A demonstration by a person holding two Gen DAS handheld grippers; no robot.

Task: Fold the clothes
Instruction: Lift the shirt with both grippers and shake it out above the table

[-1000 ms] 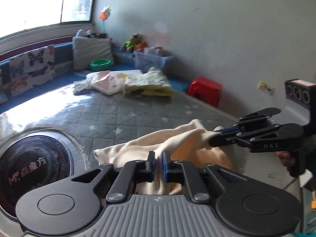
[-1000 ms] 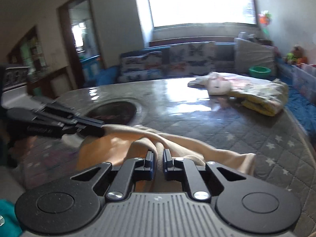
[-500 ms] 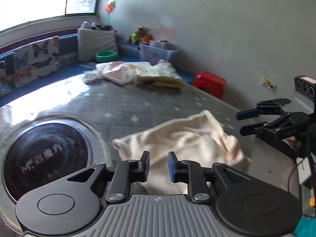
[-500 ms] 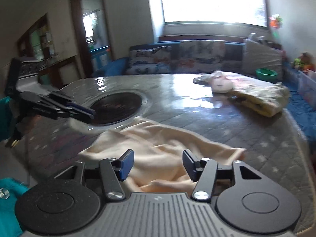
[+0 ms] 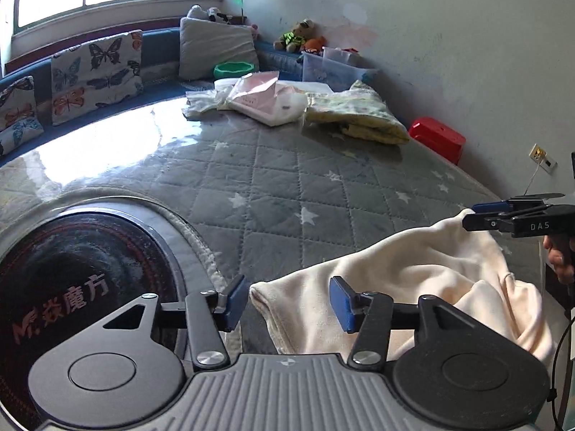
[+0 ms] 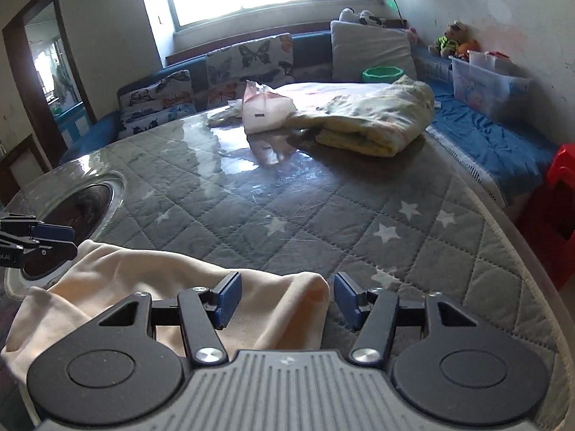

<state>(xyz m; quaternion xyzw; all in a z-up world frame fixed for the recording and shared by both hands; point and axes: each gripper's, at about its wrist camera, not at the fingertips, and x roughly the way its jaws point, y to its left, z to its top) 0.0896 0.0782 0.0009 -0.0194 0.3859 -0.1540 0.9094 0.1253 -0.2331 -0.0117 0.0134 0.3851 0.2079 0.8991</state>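
A cream garment lies bunched at the near edge of the grey quilted table. My left gripper is open, its blue pads on either side of the garment's left corner without touching it. My right gripper is open around the garment's right corner. In the left wrist view the right gripper sits at the garment's far corner. In the right wrist view the left gripper sits at the garment's left end.
A round dark hob is set into the table at the left. Folded yellow cloth and pink and white clothes lie at the far side. A red stool, a sofa with cushions and a plastic box stand beyond.
Both grippers let go of the cream garment and opened wide. The garment dropped onto the table, and both grippers now sit around its near corners.
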